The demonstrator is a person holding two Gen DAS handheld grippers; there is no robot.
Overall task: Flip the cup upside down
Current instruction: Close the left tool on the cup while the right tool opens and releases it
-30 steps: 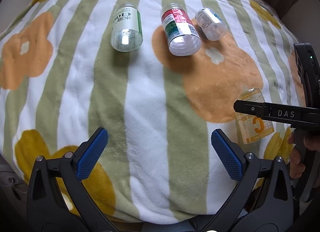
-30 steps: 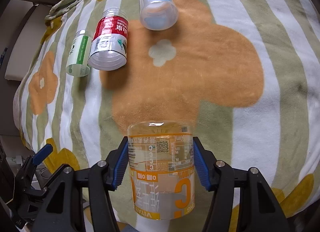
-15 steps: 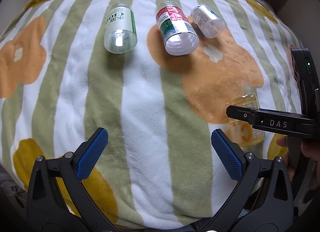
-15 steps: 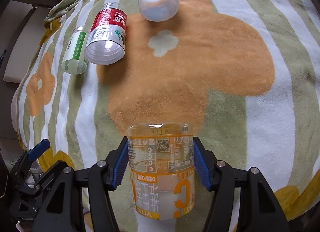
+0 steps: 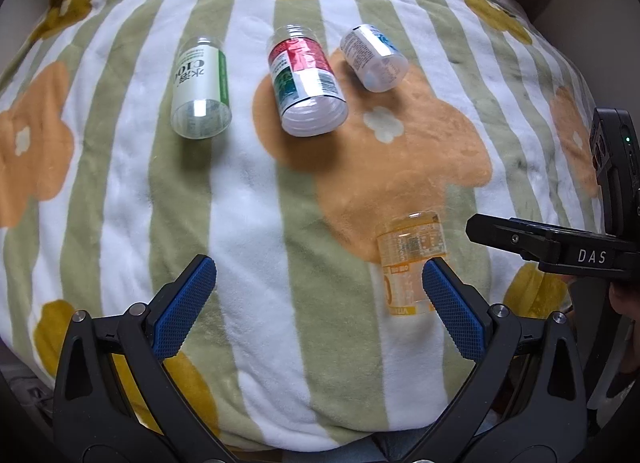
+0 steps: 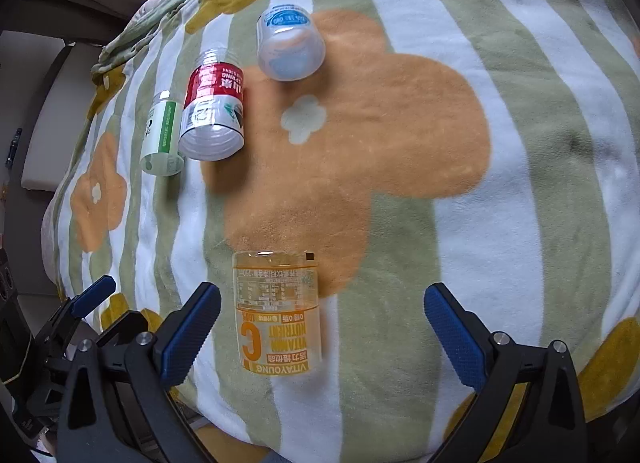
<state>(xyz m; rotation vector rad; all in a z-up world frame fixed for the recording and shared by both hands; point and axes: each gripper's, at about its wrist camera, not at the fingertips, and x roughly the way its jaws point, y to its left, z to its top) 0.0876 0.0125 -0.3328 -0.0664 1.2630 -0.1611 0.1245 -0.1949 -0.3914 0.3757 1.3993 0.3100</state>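
A clear cup with orange "VITAMIN C" print (image 6: 278,311) stands upside down on the striped flower blanket (image 6: 500,167), free of any grip. My right gripper (image 6: 322,327) is open, its blue pads on either side of the cup without touching it. In the left wrist view the same cup (image 5: 412,259) stands just behind my right-hand pad. My left gripper (image 5: 316,303) is open and empty above the blanket (image 5: 248,223). The right gripper's black body (image 5: 560,251) shows at the right edge.
Three other cups stand upside down further back: green-labelled (image 5: 200,93), red-labelled (image 5: 306,85), blue-and-white (image 5: 374,59). They also show in the right wrist view: green (image 6: 162,139), red (image 6: 214,113), blue-and-white (image 6: 290,45). The blanket's edge drops off at left.
My right gripper has opened and let go of the orange cup, which now stands on the blanket. The left gripper has shifted right, toward that cup.
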